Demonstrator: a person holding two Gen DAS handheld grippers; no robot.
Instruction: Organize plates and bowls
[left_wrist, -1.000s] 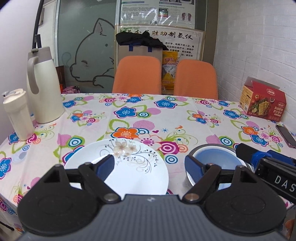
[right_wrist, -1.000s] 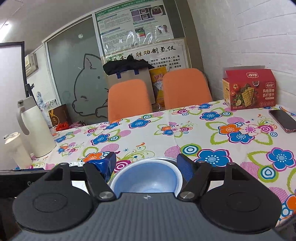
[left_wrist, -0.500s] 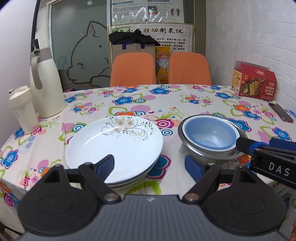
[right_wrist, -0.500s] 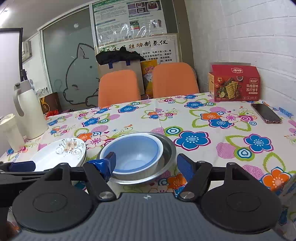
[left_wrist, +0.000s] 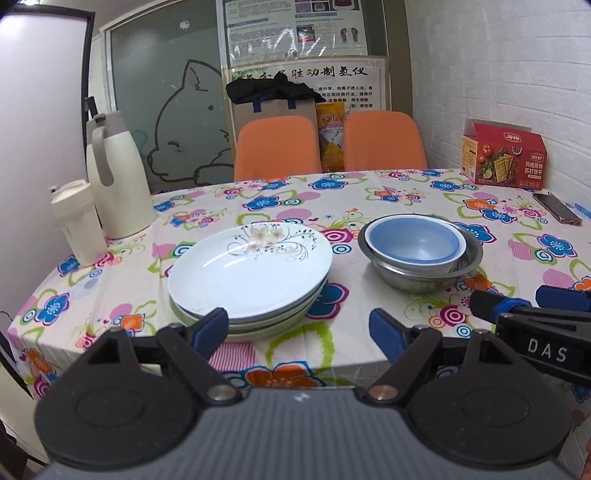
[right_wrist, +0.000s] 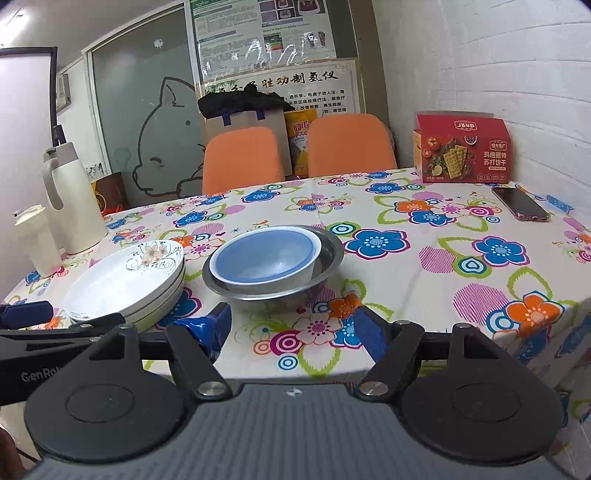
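Observation:
A stack of white plates (left_wrist: 251, 273) with a flower print sits on the floral tablecloth; it also shows in the right wrist view (right_wrist: 129, 280). To its right a blue bowl (left_wrist: 415, 242) rests inside a steel bowl (left_wrist: 424, 275); the right wrist view shows the blue bowl (right_wrist: 266, 256) in the steel bowl (right_wrist: 280, 291) too. My left gripper (left_wrist: 299, 330) is open and empty, held back from the table's near edge in front of the plates. My right gripper (right_wrist: 293, 328) is open and empty, in front of the bowls.
A white thermos jug (left_wrist: 114, 177) and a white cup (left_wrist: 75, 221) stand at the left. A red cracker box (left_wrist: 504, 157) and a phone (left_wrist: 557, 208) lie at the far right. Two orange chairs (left_wrist: 279, 147) stand behind the table.
Both grippers have pulled back and up from the dishes toward the near table edge. The plates and bowls stay where they were. Both grippers stay open.

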